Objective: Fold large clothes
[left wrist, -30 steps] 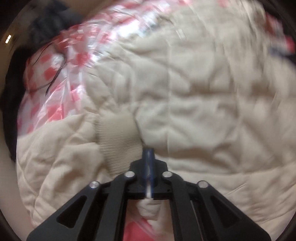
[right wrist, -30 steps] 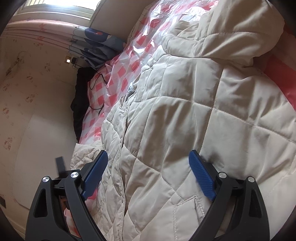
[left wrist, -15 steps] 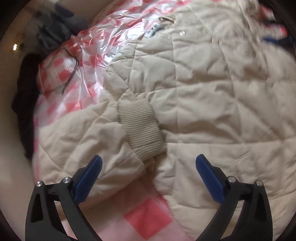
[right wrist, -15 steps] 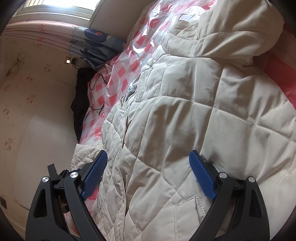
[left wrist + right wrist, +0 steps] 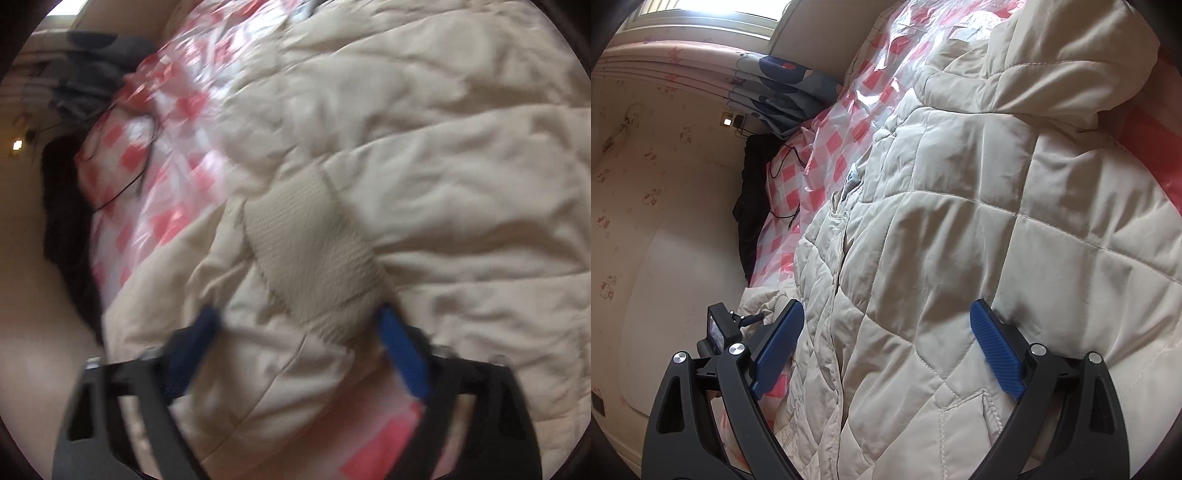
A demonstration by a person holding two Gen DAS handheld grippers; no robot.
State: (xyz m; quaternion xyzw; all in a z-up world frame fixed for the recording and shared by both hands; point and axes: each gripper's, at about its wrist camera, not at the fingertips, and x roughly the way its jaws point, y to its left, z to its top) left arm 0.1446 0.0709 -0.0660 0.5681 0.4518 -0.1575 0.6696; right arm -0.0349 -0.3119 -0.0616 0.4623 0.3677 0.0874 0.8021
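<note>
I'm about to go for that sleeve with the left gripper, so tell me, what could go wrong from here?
1. The left gripper is open around the ribbed cuff, but its view is motion-blurred; closing mid-swing could miss the cuff or pinch only slippery shell.
2. The quilted jacket lies on a glossy checked plastic sheet, so a pull may slide the whole garment.
3. The right gripper is open, pinning nothing.

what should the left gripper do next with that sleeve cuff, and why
Probably ease the left gripper forward and shut it on the ribbed cuff. Its jaws are open with the cuff's end lying between the blue fingers, not yet pinched. The sleeve lies across the quilted cream jacket, so gripping the cuff should let it be repositioned.
</note>
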